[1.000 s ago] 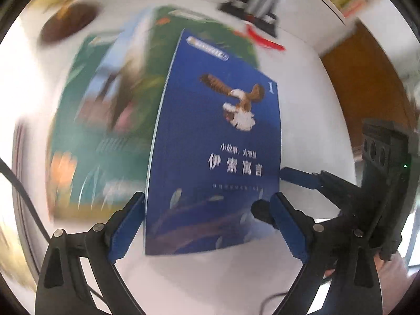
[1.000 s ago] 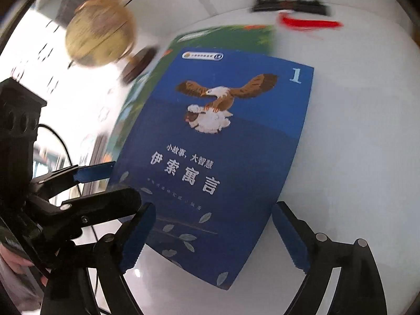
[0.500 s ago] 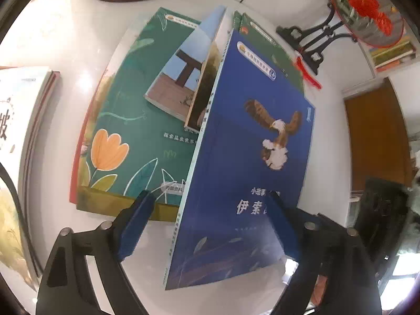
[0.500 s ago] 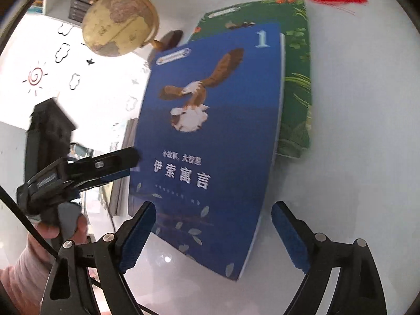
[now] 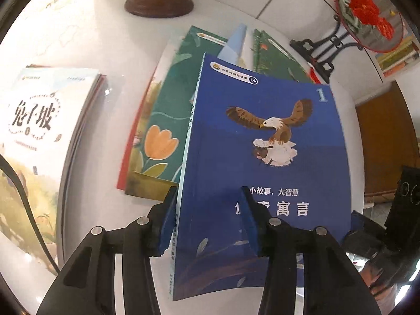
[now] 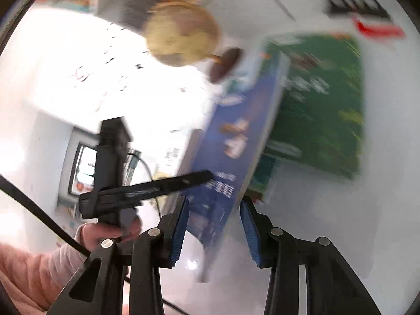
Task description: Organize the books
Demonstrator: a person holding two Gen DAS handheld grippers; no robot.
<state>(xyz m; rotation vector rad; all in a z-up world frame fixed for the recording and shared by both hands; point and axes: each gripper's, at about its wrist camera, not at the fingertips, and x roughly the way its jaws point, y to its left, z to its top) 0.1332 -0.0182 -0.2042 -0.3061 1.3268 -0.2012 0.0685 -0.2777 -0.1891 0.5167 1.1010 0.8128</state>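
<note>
Left gripper point(image 5: 207, 220): jaws narrowed, having just been closing. The left pad sits against the spine side of the blue book point(image 5: 265, 157); the right pad lies on its front cover over the title. The book's spine edge is between them, and the pads appear to press on it.

Right gripper point(image 6: 214, 225): jaws also narrowed, having just been closing. The blue book's free edge point(image 6: 231, 157) stands between the pads. The view is blurred; contact cannot be confirmed.

Blue book: raised and tilted, spine side up at the left gripper, directly ahead of both sets of fingers. Beyond it lie the green books point(image 5: 162, 120) on the white table point(image 5: 105, 52). To the left of the left gripper lies a pale book stack point(image 5: 39, 120). Farther ahead stands the globe base point(image 5: 158, 5).

Change from one second ago: the blue book then lay flat between wide-open jaws; it is now lifted at an angle.
</note>
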